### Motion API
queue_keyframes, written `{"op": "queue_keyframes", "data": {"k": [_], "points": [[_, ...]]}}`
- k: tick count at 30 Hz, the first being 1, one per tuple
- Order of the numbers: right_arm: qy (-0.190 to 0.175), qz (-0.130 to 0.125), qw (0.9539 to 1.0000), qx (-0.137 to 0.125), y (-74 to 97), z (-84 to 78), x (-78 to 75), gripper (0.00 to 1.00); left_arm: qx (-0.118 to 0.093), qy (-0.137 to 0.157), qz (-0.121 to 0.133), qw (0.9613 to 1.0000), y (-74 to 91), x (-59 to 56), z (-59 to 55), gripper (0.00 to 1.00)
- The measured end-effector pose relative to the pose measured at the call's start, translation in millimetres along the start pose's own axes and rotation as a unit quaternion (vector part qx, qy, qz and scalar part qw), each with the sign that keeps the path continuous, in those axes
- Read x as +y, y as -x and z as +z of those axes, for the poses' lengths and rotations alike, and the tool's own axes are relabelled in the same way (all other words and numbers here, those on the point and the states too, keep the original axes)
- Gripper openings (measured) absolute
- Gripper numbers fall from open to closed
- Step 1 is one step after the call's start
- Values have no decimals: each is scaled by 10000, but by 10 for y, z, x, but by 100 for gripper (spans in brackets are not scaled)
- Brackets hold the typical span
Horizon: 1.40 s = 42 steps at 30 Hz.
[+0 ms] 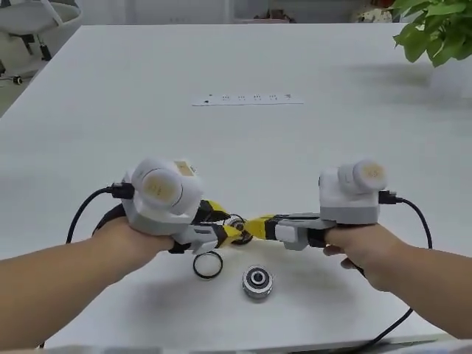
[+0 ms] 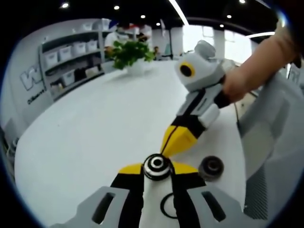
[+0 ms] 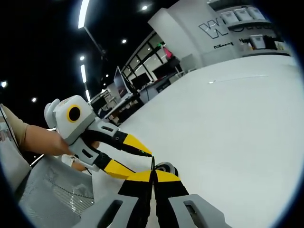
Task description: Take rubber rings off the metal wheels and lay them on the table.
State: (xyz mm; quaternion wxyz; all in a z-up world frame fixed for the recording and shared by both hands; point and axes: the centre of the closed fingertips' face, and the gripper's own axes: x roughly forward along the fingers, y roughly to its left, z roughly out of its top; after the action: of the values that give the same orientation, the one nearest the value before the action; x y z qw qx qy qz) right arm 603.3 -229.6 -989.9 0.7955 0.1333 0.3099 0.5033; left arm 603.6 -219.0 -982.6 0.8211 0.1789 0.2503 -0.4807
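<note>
Close over the white worktop point(image 1: 243, 147), the left gripper point(image 2: 157, 173) has its jaws spread around a small metal held wheel point(image 2: 157, 164), one yellow tip on each side of it. The right gripper point(image 3: 153, 175) meets that held wheel from the opposite side. Its jaws are pressed together on a thin dark strip at the rim, which looks like the rubber ring point(image 3: 152, 163), though the grip itself is too small to see clearly.

Just nearer the person than the held wheel, a loose ring point(image 1: 208, 265) lies flat on the worktop. A second wheel point(image 1: 257, 282) sits beside it, also nearer than the held wheel and slightly to the right. The two do not touch.

A hand wraps each gripper body on either side of the held wheel, with a black cable trailing from each.

Well beyond the held wheel, a white power strip point(image 1: 247, 99) is set flat in the matt, pale surface. Farther off to the right a leafy plant point(image 1: 435, 26) casts a soft shadow on it. Far to the left, off the worktop's edge, stands a white chair point(image 1: 29, 18).

Beyond that the room has wall shelves point(image 2: 71, 57) of pale bins, large lettering on a white wall, and a dark ceiling with spotlights and light strips point(image 3: 85, 14).
</note>
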Motion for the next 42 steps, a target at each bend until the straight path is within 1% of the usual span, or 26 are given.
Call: {"op": "queue_keyframes", "data": {"k": [3,10,13,17,23,26,29,32,37,42], "points": [[-18,26,10000,-24,7,14,11,0,-64,34,-10,10000,81,9,19,25],[-19,96,9999,-50,14,43,51,0,-152,154,-34,9998,219,19,7,33],[-40,135,9999,-80,15,62,75,0,-228,200,-45,9995,312,-5,25,36],[-79,221,9997,-85,8,67,128,0,-268,240,-35,9993,408,-11,29,39],[-87,348,9993,-78,-5,73,223,0,-317,295,-10,9991,540,-19,4,44],[-106,404,9991,-86,-11,80,254,0,-324,231,18,9992,593,-25,-19,45],[-118,441,9989,-80,-14,78,284,0,-348,235,0,9991,639,-43,-43,48],[-125,487,9987,-42,-20,64,321,0,-370,286,-32,9989,685,-85,-58,51],[-183,584,9981,9,-40,40,383,0,-430,316,-38,9986,776,-129,-64,54],[-226,687,9971,224,-83,-65,455,0,-450,330,-22,9984,829,-151,-83,56]]}}
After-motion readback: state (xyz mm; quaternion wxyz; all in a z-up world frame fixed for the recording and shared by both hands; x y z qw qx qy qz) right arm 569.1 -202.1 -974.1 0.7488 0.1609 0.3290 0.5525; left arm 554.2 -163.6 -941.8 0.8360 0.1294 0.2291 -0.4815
